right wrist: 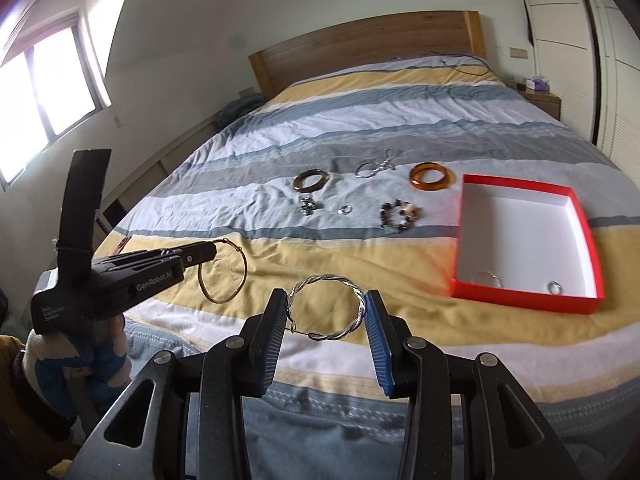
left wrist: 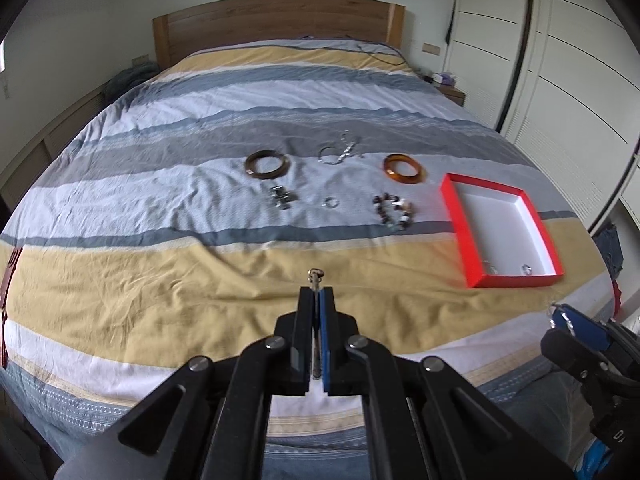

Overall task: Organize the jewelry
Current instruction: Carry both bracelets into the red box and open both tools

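Observation:
My left gripper is shut on a thin gold hoop bangle, which hangs from its tip over the yellow stripe of the bed. Only the hoop's clasp end shows in the left wrist view. My right gripper is shut on a twisted silver bangle, pads against its two sides. A red box with a white inside lies on the bed at the right, holding two small rings. In the left wrist view the red box is to the right and the right gripper sits low right.
Spread on the striped bedcover are a dark brown bangle, an amber bangle, a silver chain pile, a beaded bracelet, a small ring and a silver charm. Behind stands a wooden headboard; a wardrobe is at the right.

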`<state>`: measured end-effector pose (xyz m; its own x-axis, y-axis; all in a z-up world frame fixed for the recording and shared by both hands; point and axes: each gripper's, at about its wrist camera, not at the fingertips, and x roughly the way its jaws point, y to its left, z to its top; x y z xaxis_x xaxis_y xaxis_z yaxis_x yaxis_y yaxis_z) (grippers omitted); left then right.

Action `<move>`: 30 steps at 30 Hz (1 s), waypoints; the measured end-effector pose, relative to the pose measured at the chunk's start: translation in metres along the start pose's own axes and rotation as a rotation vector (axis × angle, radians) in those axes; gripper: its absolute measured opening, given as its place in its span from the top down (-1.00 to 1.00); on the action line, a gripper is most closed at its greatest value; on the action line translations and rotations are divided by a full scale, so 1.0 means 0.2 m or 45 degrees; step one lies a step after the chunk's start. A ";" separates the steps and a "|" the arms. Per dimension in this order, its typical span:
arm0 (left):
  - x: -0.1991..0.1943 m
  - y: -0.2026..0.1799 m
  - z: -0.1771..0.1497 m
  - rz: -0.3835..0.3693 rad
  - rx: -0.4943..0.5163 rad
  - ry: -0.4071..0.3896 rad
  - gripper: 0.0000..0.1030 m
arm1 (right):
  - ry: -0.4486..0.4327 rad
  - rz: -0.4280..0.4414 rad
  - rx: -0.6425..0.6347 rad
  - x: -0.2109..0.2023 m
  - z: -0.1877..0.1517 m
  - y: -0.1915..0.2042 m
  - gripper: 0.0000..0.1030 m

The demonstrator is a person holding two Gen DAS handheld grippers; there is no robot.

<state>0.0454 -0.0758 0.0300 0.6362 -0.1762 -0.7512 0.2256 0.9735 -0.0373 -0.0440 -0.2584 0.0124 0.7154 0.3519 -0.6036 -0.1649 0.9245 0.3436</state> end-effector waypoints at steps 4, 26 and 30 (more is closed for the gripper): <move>-0.01 -0.16 0.05 -0.052 0.052 -0.011 0.95 | -0.019 -0.044 0.047 -0.07 -0.03 -0.11 0.24; 0.58 -1.21 0.48 -0.483 0.299 0.081 0.95 | 0.036 -0.403 0.196 0.22 0.18 -1.07 0.24; 0.79 -1.30 0.49 -0.521 0.281 0.151 0.95 | 0.089 -0.440 0.202 0.34 0.17 -1.20 0.24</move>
<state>0.1596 -0.3704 -0.0136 0.3764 -0.5082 -0.7746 0.5996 0.7710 -0.2145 0.0675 -0.4603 -0.0866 0.6616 0.0374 -0.7489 0.1892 0.9581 0.2150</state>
